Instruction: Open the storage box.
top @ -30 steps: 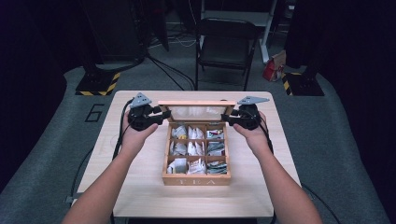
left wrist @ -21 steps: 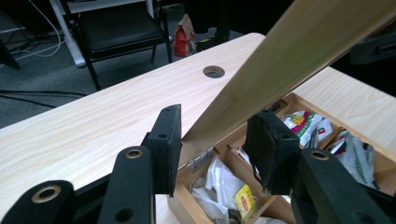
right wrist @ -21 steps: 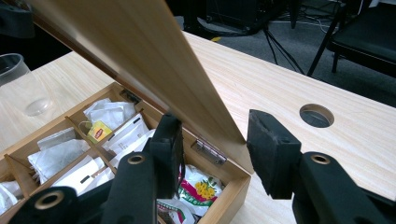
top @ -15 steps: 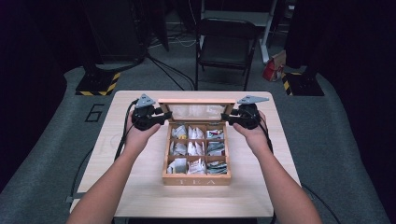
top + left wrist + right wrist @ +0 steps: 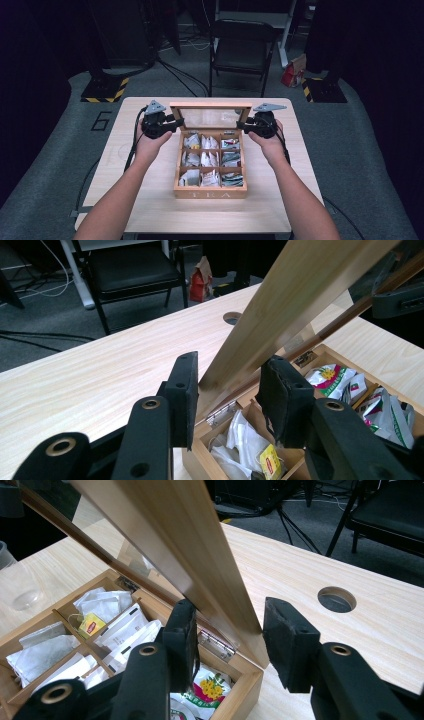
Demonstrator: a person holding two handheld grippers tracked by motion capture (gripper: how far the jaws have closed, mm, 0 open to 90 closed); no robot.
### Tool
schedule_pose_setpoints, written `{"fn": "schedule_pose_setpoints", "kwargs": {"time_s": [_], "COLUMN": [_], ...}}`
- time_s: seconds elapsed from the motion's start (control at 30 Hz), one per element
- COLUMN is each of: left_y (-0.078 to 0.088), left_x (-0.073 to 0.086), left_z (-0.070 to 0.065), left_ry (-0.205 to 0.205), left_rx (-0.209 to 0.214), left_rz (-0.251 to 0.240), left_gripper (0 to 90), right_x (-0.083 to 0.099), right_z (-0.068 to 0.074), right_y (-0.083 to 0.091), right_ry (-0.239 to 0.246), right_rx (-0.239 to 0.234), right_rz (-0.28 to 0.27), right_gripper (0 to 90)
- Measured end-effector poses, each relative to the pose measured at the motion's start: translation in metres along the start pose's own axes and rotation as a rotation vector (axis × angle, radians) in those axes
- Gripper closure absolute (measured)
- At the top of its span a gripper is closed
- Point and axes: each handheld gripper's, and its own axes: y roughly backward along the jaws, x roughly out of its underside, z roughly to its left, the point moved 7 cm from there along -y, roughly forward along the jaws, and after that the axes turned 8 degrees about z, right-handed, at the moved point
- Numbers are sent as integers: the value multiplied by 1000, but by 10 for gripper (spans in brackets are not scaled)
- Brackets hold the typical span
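Note:
A wooden tea box [image 5: 210,193] stands in the middle of the table, its compartments packed with tea bags [image 5: 209,159]. Its glass-paned lid [image 5: 210,106] is raised on the rear hinges and leans over the box. My left gripper [image 5: 176,121] is shut on the lid's left side rail. My right gripper [image 5: 242,124] is shut on the right rail. In the left gripper view the wooden lid [image 5: 280,305] runs down between the pads of the left gripper [image 5: 227,375]. The right gripper view has the lid [image 5: 175,535] between the jaws of the right gripper [image 5: 227,615], above the hinge.
The light wooden table [image 5: 210,215] has a round cable hole [image 5: 336,599] near its far edge. A black folding chair [image 5: 240,50] and a red bag [image 5: 292,75] stand on the floor beyond it. Cables trail from both grippers along the forearms.
The lid has tipped a little further forward, so more of its glass pane faces the camera. Both hands have stayed almost in place on its side rails.

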Motion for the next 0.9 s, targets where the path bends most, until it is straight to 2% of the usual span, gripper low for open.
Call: {"fn": "schedule_pose_setpoints", "kwargs": {"time_s": [0.2,0.3,0.6,0.7,0.9], "left_y": [-1,-3,-6,-6,-5], "left_x": [-1,-1,-2,-1,1], "left_z": [1,2,4,4,6], "left_ry": [1,3,26,20,30], "left_rx": [5,5,13,11,13], "left_rz": [2,4,-4,-3,20], "left_gripper": [604,604,604,606,607], "right_x": [-1,-1,-1,-1,-3], "right_z": [-2,-2,-4,-5,-6], "right_y": [-1,-2,-5,-6,-7], "right_ry": [2,-14,-24,-27,-34], "right_rx": [-10,-12,3,-5,-8], "right_rz": [0,-3,6,13,18], "right_gripper": [572,572,583,579,582]}}
